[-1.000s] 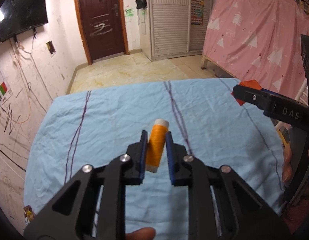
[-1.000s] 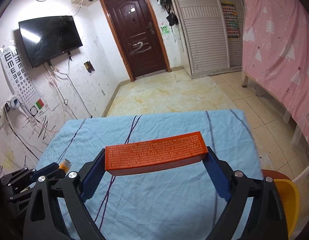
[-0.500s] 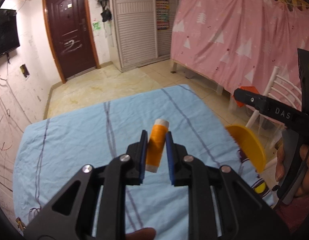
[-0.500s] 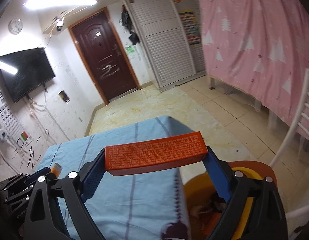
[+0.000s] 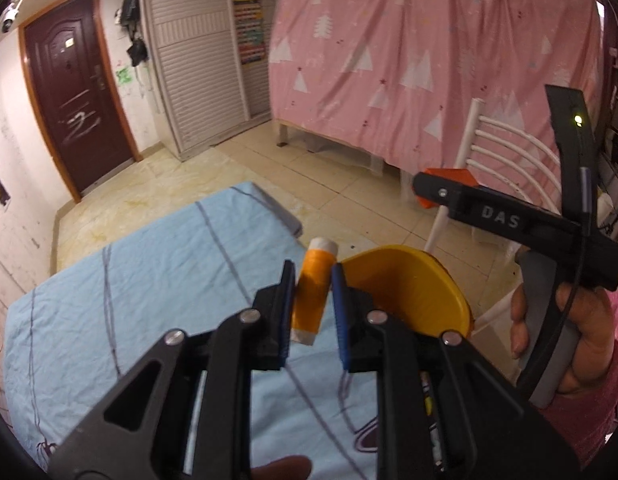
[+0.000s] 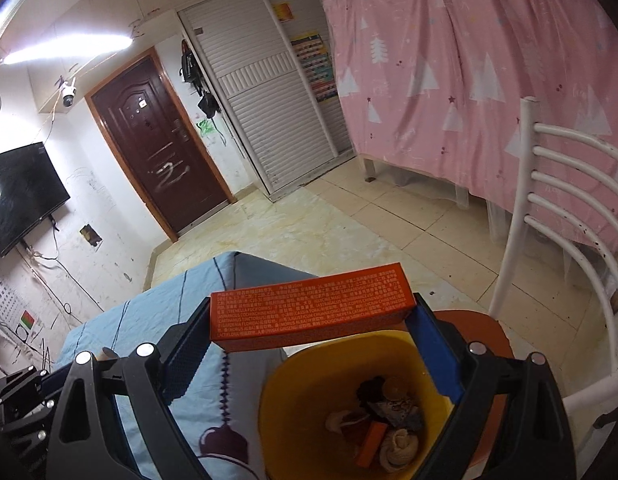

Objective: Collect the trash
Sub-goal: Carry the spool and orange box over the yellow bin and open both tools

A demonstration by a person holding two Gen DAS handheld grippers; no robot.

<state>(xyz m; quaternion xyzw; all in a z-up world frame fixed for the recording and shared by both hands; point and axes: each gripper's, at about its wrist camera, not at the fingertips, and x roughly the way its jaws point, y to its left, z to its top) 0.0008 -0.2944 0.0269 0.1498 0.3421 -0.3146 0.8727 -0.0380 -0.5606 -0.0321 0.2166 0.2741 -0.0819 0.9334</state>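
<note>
My left gripper is shut on an orange tube with a white cap, held above the right edge of the blue-covered table, beside the yellow bin. My right gripper is shut on a long orange box, held lengthwise between the pads just over the yellow bin. The bin holds several pieces of trash. The right gripper also shows in the left wrist view with the box end showing.
The bin stands on an orange-seated white chair at the table's right side. A pink curtain hangs behind. The tiled floor, a brown door and a wall TV lie beyond.
Both grippers have swung right, from over the table toward the yellow bin. The bin's inside now fills the lower right wrist view. Both grips are unchanged.
</note>
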